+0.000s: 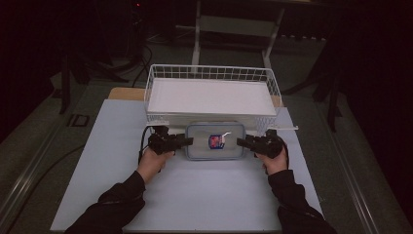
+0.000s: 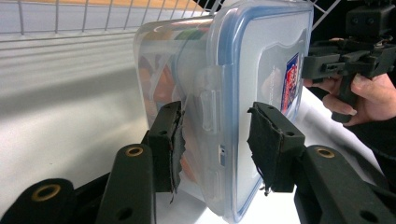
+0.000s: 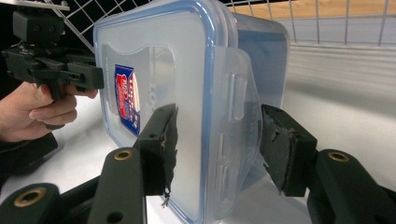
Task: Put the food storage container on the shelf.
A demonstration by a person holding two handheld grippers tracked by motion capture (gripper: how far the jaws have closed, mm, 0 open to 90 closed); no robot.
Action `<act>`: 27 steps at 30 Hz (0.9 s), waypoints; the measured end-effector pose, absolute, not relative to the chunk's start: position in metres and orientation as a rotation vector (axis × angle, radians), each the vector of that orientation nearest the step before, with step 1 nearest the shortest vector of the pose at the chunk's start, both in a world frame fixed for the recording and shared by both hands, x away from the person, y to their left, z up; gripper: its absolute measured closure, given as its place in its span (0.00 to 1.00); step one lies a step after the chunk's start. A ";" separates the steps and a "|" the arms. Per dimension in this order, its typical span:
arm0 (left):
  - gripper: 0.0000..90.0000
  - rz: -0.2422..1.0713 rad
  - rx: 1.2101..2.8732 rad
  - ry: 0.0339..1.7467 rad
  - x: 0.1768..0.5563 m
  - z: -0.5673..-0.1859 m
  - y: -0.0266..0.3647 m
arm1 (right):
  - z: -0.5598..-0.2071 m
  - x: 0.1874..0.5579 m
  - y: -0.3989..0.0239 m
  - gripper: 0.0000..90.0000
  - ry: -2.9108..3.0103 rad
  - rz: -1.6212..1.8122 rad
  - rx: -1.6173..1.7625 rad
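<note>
While the lidded plastic box [image 1: 215, 141] sits on the table [image 1: 195, 195] by the wire basket [image 1: 212, 73] | left gripper [image 2: 215, 135] straddles its end, one pad off, loose | right gripper [image 3: 215, 140] same, gap showing

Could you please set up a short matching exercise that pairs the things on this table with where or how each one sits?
Things:
1. container
2. wire basket
3. left gripper
4. sticker

Places:
A. on the middle of the lid
B. at the container's left end
C. behind the container, at the table's far edge
D. between the two grippers, lid closed

Pairs: 1-D, 2-C, 3-B, 4-A
</note>
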State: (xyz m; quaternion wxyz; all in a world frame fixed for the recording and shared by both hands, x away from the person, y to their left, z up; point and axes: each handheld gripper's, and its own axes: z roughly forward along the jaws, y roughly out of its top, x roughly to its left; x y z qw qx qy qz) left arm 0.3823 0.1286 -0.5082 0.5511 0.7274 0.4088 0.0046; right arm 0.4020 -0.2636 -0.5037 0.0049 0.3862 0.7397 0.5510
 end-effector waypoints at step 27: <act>0.55 0.079 1.629 0.996 0.395 -0.507 0.123 | -0.501 0.406 -0.260 0.50 2.202 1.720 1.278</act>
